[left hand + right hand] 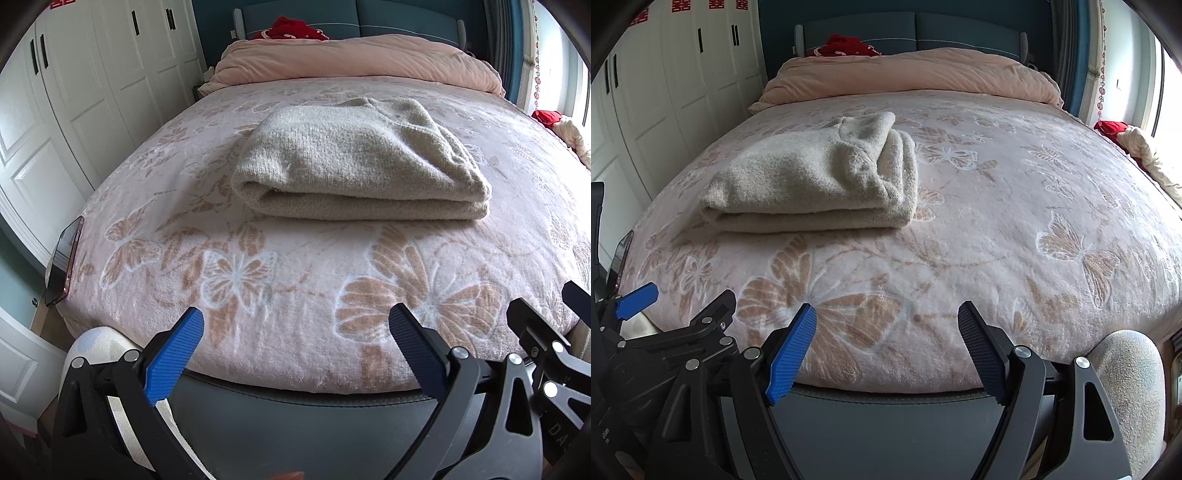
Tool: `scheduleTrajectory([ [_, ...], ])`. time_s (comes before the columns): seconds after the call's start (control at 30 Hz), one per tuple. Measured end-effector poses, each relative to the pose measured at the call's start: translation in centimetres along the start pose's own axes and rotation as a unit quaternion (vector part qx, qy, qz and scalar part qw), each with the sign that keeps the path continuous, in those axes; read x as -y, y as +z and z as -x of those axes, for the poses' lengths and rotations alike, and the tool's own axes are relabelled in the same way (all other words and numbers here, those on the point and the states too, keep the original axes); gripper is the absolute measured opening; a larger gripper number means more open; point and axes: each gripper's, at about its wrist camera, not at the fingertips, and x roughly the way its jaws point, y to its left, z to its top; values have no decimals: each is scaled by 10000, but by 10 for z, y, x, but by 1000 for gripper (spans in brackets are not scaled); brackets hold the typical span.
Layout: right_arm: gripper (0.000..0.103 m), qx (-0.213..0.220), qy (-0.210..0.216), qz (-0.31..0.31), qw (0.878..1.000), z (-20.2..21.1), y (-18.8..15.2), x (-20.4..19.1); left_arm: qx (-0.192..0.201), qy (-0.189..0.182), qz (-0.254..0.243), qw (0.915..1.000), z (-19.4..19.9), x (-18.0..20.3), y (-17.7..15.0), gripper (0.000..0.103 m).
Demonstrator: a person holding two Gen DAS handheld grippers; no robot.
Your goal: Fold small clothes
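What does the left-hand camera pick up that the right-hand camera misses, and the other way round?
Only the left wrist view shows the phone clearly, lying at the bed's left edge. Only the right wrist view shows the red paper cutouts on the wardrobe doors and the sweater's bunched right end. Both show the folded beige sweater lying on the butterfly blanket, the pink duvet behind it, and the left gripper and right gripper, each open, empty and short of the sweater.
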Motion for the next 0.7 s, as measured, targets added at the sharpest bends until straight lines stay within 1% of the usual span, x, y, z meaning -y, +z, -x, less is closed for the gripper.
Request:
scheduleTrajectory([
  [0.17,77,10,6,-19,10000,1,0,-2,23,-35,20,10000,-1,-1,0,98],
  [0.33,77,-10,-9,61,10000,1,-3,-7,-29,49,45,10000,-4,-2,-3,98],
  [0.5,77,88,-5,56,9999,4,-3,-10,-26,-19,126,9999,-3,-5,-3,98],
  [0.7,77,66,11,49,10000,4,-6,-11,35,103,129,9999,-1,-3,-4,98],
])
